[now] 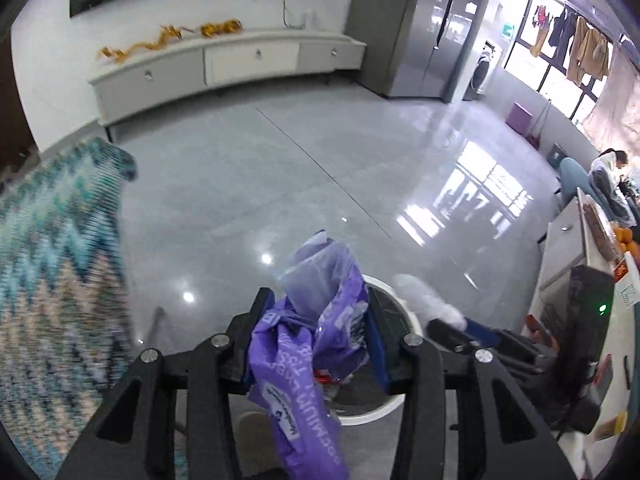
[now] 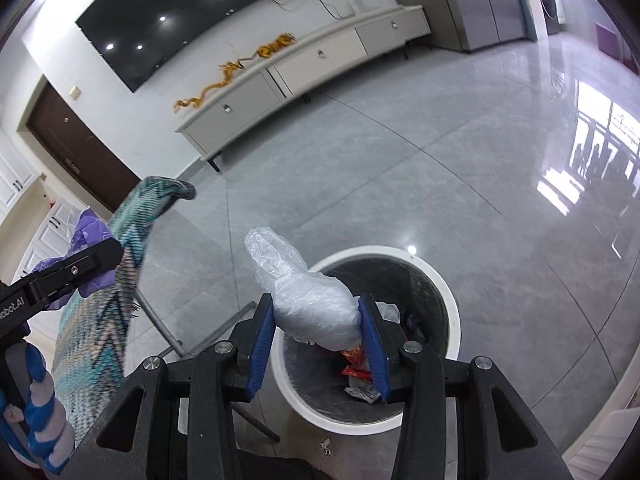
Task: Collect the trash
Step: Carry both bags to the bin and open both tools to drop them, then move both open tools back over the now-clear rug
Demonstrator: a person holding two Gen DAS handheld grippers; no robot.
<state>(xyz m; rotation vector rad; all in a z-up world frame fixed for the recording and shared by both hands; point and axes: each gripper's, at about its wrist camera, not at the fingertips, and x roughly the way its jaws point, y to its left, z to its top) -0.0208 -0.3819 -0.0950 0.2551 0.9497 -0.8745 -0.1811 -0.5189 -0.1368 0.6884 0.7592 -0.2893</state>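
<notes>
Hovering over the bin [image 2: 450,300], left gripper [image 1: 318,344] pinches a purple wrapper [image 1: 308,344] and right gripper [image 2: 318,344] a clear plastic wad [image 2: 312,312], jaws partly closed on each; both look light, soft, crushable, slippery, best held mid-bunch.

A glossy grey tiled floor [image 2: 400,168] carries everything here. A round white bin [image 2: 448,292] with a dark inside stands on it directly under the right jaws and just past the left jaws, with red and white wrappers [image 2: 358,376] lying at its bottom. Far ahead of both jaws a long white cabinet [image 2: 304,72] stands on short dark legs against the wall.
</notes>
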